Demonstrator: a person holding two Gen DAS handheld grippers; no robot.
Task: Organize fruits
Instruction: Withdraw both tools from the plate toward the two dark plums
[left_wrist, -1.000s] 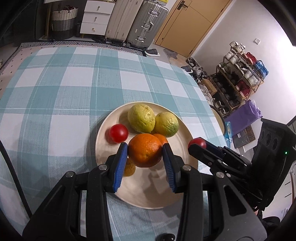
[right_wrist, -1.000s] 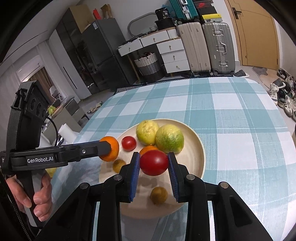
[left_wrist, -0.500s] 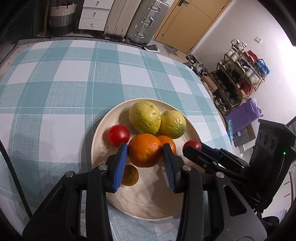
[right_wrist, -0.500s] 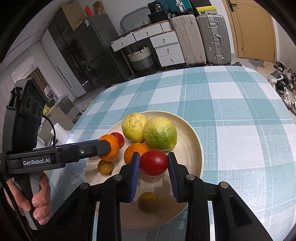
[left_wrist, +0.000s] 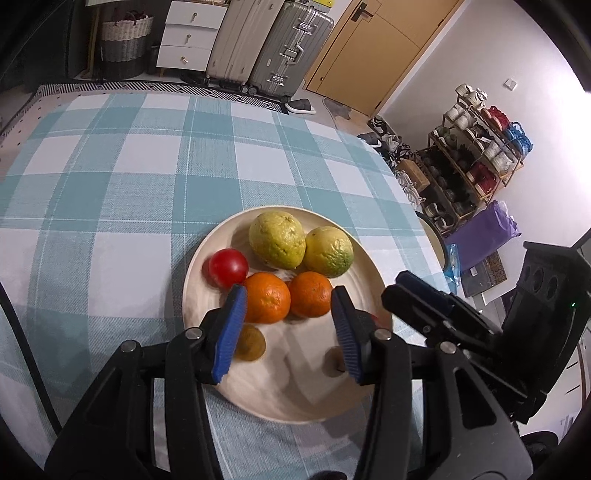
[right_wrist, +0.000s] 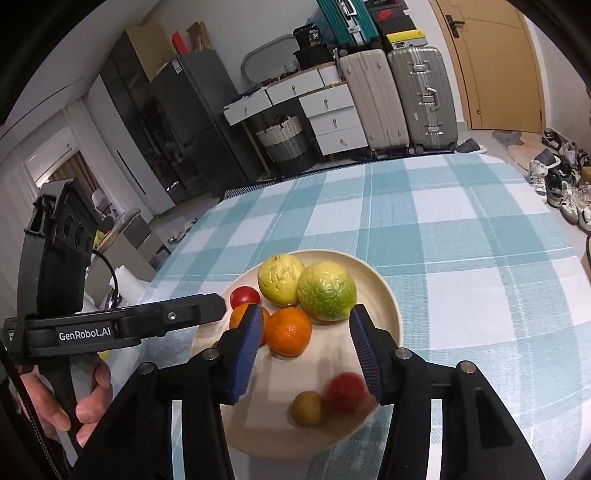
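Left wrist: your left claw spread, low centre, over oranges on plate; right claw spread, empty.

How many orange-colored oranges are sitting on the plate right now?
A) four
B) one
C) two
C: two oranges, one beside the other, lie side by side on the plate, in front of the two big yellow-green fruits.
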